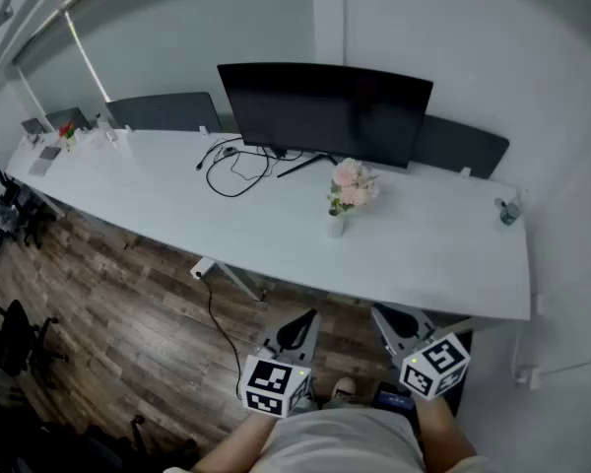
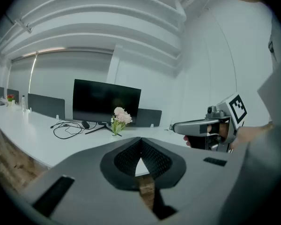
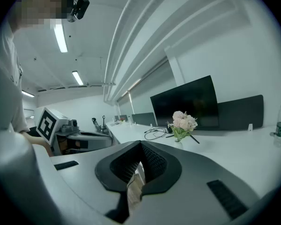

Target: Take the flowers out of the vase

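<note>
A bunch of pale pink flowers (image 1: 354, 185) stands in a small white vase (image 1: 335, 226) on the long white desk (image 1: 424, 254), in front of the monitor. Both grippers hang below the desk's near edge, over the wooden floor and well short of the vase. My left gripper (image 1: 309, 316) is shut with nothing between its jaws, and my right gripper (image 1: 380, 311) beside it is shut and empty too. In the left gripper view the flowers (image 2: 121, 116) are far ahead beyond the closed jaws. In the right gripper view the flowers (image 3: 184, 121) and vase (image 3: 179, 138) are far ahead, slightly right.
A black monitor (image 1: 323, 109) stands behind the vase, with a loop of black cable (image 1: 234, 170) to its left. A small bottle (image 1: 509, 211) sits at the desk's right end. Dark dividers (image 1: 164, 110) line the back edge. Small items (image 1: 67, 132) lie at the far left end.
</note>
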`<state>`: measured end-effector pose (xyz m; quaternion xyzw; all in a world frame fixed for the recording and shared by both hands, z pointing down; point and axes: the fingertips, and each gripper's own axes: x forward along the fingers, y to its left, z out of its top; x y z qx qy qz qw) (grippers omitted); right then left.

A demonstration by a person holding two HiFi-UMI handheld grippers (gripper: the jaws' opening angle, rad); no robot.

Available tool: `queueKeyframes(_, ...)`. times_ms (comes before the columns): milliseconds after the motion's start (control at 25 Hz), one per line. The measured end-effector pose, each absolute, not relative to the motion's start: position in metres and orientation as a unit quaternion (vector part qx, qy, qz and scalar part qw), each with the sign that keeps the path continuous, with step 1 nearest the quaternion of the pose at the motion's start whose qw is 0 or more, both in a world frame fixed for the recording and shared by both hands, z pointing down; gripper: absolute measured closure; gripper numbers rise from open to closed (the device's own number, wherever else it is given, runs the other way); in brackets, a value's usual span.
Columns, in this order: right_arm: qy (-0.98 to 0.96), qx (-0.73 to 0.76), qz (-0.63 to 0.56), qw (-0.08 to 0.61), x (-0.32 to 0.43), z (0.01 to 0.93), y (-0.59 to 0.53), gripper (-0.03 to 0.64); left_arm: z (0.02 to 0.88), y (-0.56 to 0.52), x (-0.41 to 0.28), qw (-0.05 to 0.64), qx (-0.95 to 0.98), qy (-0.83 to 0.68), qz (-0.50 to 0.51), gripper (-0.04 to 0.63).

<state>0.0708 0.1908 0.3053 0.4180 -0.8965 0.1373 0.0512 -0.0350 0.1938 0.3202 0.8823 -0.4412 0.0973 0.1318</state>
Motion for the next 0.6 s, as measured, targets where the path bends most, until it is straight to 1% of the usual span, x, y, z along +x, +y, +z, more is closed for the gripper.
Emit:
queueKeyframes(320,-0.892,0.427,0.138,0.056,0.062,0.309,0.19,0.586,0.313,0.191,-0.046,0.129,0.888,-0.433,0.089,0.592)
queueKeyframes(520,-0.885,0.442,0.143,0.021,0.055,0.299,0.188,0.584,0.312,0.189,-0.059,0.126,0.892,-0.424,0.087,0.592)
queueKeyframes(600,-0.882,0.45,0.138,0.02,0.052,0.296,0.187,0.584,0.312,0.189,-0.064,0.126,0.895,-0.419,0.085,0.592)
